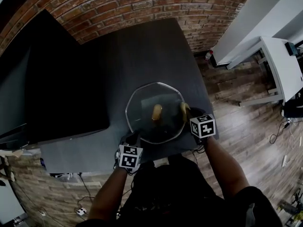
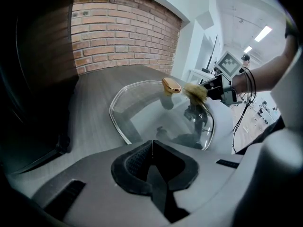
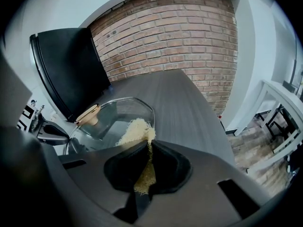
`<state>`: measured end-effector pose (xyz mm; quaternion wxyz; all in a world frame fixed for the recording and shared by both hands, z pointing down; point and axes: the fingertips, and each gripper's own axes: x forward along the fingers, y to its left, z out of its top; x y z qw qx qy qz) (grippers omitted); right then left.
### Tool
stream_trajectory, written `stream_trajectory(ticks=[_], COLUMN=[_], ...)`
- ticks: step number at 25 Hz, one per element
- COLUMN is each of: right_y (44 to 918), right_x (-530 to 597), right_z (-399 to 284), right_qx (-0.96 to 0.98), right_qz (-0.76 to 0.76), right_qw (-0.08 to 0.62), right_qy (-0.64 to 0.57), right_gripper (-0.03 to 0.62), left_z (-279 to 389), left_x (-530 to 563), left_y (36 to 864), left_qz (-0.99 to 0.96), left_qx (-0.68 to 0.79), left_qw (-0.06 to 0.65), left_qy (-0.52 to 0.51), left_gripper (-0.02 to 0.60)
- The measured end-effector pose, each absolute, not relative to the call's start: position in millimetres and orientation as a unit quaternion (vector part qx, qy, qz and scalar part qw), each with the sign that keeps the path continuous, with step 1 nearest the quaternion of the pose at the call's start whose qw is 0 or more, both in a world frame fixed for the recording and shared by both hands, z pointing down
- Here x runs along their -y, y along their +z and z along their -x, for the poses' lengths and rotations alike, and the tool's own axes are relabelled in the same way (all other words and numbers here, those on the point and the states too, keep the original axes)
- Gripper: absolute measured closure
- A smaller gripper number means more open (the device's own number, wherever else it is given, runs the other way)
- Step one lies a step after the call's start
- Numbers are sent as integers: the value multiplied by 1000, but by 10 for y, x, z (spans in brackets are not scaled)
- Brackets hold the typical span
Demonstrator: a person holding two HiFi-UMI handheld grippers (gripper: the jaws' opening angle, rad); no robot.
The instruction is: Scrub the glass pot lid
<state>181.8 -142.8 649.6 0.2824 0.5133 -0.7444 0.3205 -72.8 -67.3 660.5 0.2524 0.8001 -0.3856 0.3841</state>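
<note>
Table (image 1: pixel 142 51): dark grey, wood-grained top.
On it: glass pot lid (image 1: pixel 144 119) near the front edge — black upright panel (image 1: pixel 61 79) at the left.

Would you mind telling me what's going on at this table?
A person with a gripper in each hand is working on a glass pot lid on the dark table. The right gripper clamps a yellowish scrubber against the lid's right edge. The left gripper is shut on the near rim, apparently steadying it.
</note>
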Motion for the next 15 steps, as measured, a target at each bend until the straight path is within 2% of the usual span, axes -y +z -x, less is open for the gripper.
stream_trajectory(ticks=[9,15], right_y=[6446,5998], right_x=[1477,1854], right_z=[-1751,-1332], right_qx=[746,797], right_qz=[-503,-469], right_qw=[285,286], right_qy=[330,250], right_gripper=[563,565], left_z=[745,720], left_x=[654,661], left_y=[6615,6617], left_qz=[-794,-797], left_qx=[387,388], left_qw=[276,273], left_qy=[379,373], left_gripper=[545,545])
